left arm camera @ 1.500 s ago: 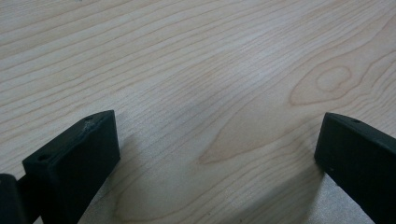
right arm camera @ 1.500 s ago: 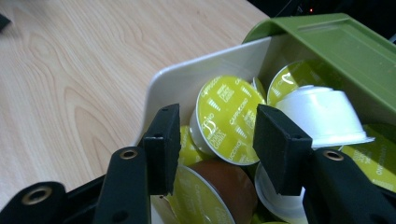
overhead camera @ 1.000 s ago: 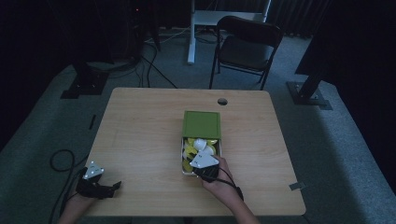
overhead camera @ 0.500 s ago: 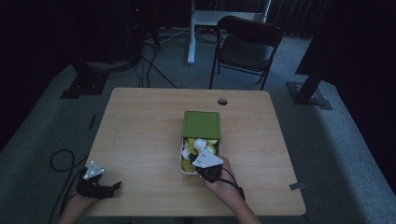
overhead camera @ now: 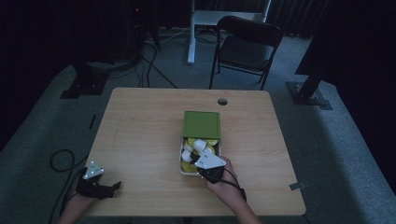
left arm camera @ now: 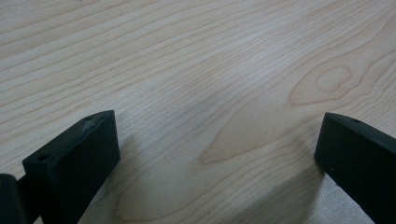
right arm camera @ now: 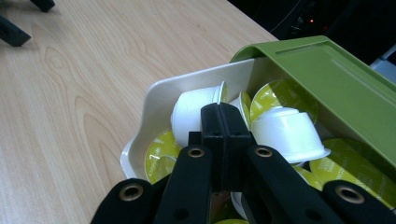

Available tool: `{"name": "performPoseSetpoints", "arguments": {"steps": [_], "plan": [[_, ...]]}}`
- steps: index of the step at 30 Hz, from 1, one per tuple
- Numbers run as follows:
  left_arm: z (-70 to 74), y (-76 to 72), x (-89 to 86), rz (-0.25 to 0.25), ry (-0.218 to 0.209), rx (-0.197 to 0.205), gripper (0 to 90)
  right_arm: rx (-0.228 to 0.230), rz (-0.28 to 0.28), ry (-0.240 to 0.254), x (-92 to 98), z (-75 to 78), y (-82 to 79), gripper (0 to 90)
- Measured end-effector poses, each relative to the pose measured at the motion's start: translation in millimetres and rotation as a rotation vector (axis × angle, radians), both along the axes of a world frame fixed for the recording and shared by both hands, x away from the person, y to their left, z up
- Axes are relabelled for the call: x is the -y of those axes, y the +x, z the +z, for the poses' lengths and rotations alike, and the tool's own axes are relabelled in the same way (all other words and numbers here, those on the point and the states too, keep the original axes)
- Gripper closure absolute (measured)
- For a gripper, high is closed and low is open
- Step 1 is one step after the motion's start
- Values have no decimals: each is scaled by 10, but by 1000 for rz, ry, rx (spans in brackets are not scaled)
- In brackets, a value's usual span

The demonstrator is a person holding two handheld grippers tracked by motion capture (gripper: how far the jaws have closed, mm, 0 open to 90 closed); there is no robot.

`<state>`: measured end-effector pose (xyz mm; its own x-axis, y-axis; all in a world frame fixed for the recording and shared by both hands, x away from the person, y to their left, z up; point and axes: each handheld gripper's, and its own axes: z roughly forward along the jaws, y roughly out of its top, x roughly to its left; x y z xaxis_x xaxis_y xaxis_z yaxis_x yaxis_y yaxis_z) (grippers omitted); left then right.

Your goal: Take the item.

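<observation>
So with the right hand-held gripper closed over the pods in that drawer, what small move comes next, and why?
Probably open the right hand-held gripper slightly: its jaws are pressed together with nothing visibly between them, above the white coffee pods in the drawer. Opening would let it straddle one pod.

Dim recording studio or lab; wooden surface [overhead camera: 140,135] on grey carpet [overhead camera: 336,154]; folding chair [overhead camera: 246,44]; floor cables [overhead camera: 154,65]; black stand bases [overhead camera: 310,91]; dark curtains.

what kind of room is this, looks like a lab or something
Probably a recording studio or lab space rather than a home: a lone wooden table on grey carpet, dark curtains around it, cables and stand bases on the floor, and a folding chair behind.
</observation>
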<state>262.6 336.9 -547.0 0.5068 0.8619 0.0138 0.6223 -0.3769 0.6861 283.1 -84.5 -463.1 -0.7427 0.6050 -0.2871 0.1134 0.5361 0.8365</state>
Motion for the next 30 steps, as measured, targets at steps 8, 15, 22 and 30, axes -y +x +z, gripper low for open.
{"name": "performPoseSetpoints", "arguments": {"steps": [8, 15, 22, 30], "plan": [[0, 0, 0, 0, 0, 0, 0, 2, 2, 25, 28, 75, -10, 900], [0, 0, 0, 0, 0, 0, 0, 12, -3, 36, 84, 151, -25, 900], [0, 0, 0, 0, 0, 0, 0, 29, -13, 56, 165, 244, -50, 900], [0, 0, 0, 0, 0, 0, 0, 36, -18, 80, 252, 345, -77, 900]]}}
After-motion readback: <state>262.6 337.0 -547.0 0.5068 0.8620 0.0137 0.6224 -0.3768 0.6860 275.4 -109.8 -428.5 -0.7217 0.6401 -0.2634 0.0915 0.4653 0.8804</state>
